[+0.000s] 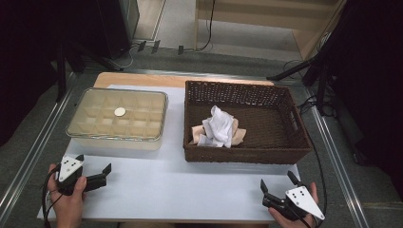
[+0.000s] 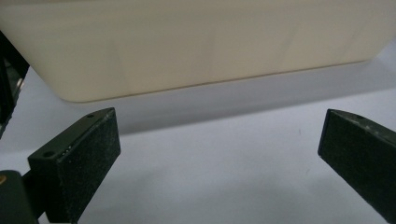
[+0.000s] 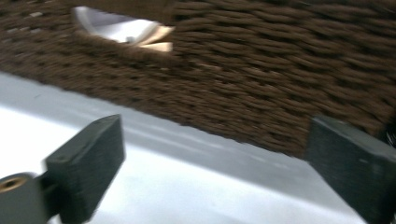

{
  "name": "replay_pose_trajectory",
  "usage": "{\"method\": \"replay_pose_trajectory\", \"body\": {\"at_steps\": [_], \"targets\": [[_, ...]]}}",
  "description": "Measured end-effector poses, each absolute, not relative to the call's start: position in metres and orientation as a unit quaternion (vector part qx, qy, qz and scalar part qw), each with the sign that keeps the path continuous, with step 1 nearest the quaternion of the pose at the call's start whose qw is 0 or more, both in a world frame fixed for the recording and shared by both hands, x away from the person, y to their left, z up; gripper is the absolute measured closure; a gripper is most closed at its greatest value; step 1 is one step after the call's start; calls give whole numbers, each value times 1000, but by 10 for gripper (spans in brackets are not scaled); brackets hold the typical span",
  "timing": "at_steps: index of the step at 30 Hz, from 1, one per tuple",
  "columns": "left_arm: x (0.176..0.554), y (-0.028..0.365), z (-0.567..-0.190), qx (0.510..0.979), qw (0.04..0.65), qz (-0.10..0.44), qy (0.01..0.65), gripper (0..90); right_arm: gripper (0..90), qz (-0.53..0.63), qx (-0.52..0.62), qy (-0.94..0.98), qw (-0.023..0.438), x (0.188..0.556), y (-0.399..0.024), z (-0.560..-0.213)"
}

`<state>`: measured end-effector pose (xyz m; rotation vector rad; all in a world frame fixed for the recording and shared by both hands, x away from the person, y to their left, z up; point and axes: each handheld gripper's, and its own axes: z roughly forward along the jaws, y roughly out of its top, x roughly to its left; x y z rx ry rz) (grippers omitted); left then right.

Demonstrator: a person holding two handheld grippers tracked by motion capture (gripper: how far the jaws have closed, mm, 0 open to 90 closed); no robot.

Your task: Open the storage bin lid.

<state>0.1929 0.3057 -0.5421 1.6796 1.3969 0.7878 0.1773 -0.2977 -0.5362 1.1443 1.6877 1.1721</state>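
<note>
Left claw rests on the white sheet at the near left of the tabletop, held in a hand. Its jaws stand spread, nothing between them. In the left gripper view they point at the near wall of the box, which stands just ahead of them, apart from both pads.

The box is cream, lidded with a clear cover, and divided into small compartments. A round disc lies on the lid near its middle.

Right claw rests at the near right of the sheet, jaws likewise spread and empty. In the right gripper view they face the near wall of the basket, close but not touching.

The basket is dark wicker and stands to the right of the box, apart from it. Crumpled cloths, white over beige, lie in its near left part. Through the handle slot in the right gripper view a patch of cloth is seen.
</note>
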Motion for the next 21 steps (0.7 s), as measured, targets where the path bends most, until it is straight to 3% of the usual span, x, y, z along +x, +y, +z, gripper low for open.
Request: {"method": "replay_pose_trajectory", "body": {"at_steps": [11, 12, 15, 16, 21], "targets": [[195, 314, -540, 656, 421, 275, 562, 0, 253, 444, 491, 647, 379, 175, -289, -534], [195, 316, -539, 651, 433, 268, 563, 0, 323, 434, 493, 657, 370, 174, -284, -532], [195, 315, -540, 656, 428, 271, 559, 0, 399, 437, 499, 664, 346, 175, -283, -531], [193, 313, -540, 660, 424, 279, 554, 0, 406, 453, 498, 663, 328, 175, -280, -530], [192, 314, -539, 654, 430, 284, 554, 0, 391, 465, 489, 658, 334, 171, -264, -524]]}}
